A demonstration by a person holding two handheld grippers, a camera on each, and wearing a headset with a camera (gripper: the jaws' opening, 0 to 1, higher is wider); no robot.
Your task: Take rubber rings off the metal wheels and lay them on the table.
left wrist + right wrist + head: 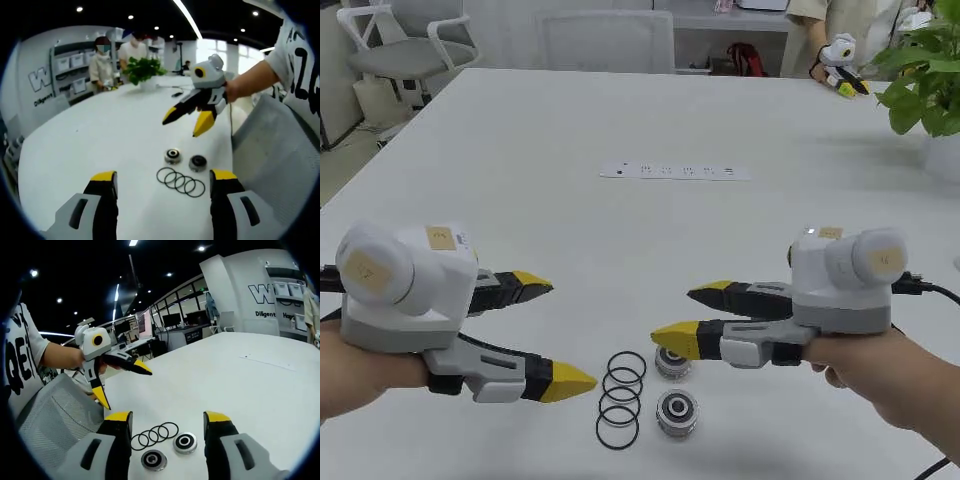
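Two metal wheels sit on the white table near its front edge. Several black rubber rings lie in a row just left of them. My left gripper hovers open to the left of the rings, nothing between its yellow tips. My right gripper hangs open just above and right of the far wheel, also holding nothing. The left gripper view has the rings and both wheels ahead of the jaws; the right gripper view has the rings and wheels between its jaws.
A white power strip lies mid-table. A potted plant stands at the far right corner, with a person and another gripper beyond it. Chairs stand past the far edge.
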